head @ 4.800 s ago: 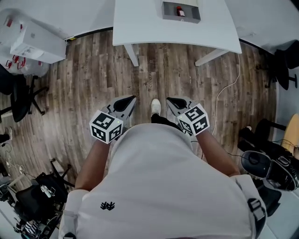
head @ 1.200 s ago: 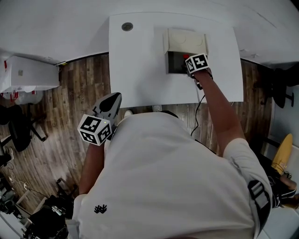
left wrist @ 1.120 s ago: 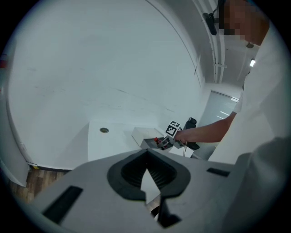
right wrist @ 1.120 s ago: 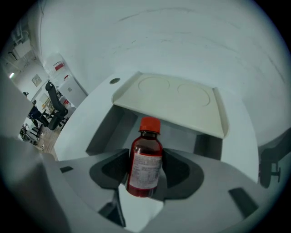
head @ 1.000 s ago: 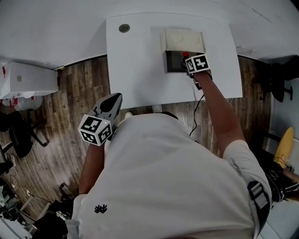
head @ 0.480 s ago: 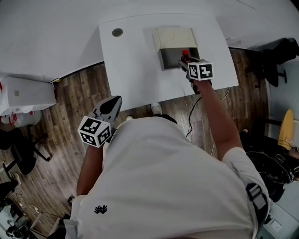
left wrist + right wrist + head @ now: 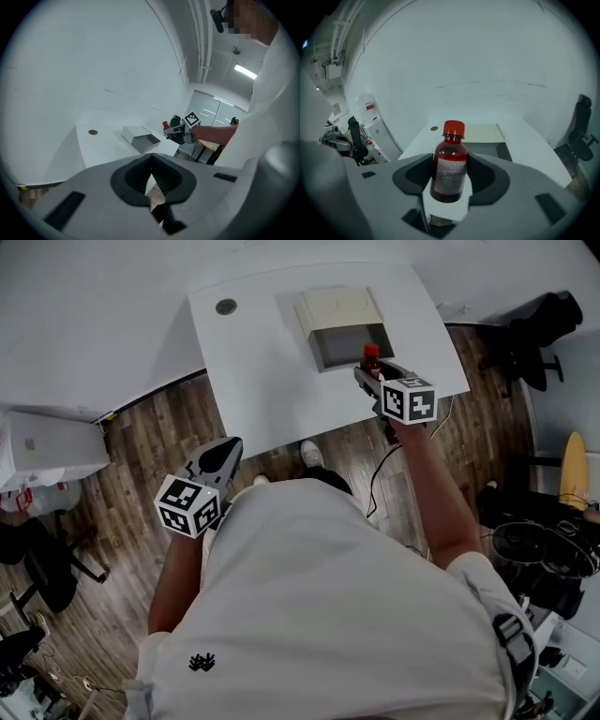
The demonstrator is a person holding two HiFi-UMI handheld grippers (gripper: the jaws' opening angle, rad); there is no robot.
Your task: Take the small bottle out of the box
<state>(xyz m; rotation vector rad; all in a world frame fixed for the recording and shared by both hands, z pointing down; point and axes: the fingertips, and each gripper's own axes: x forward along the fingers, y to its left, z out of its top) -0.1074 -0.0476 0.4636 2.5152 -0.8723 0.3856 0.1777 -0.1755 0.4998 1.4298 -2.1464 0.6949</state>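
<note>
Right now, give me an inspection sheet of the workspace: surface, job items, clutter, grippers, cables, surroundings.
Surface: white table, mostly bare.
Job's things: small bottle, red cap, upright, held above the table, out of the box; the box is open and looks empty.
Clutter: round grey disc near the table's far corner.
Grippers: right gripper shut on the small bottle; left gripper shut, empty, off the table over the floor.
Cables: thin cable hanging below the table's near edge.
Surroundings: wooden floor, black chair, white unit.
</note>
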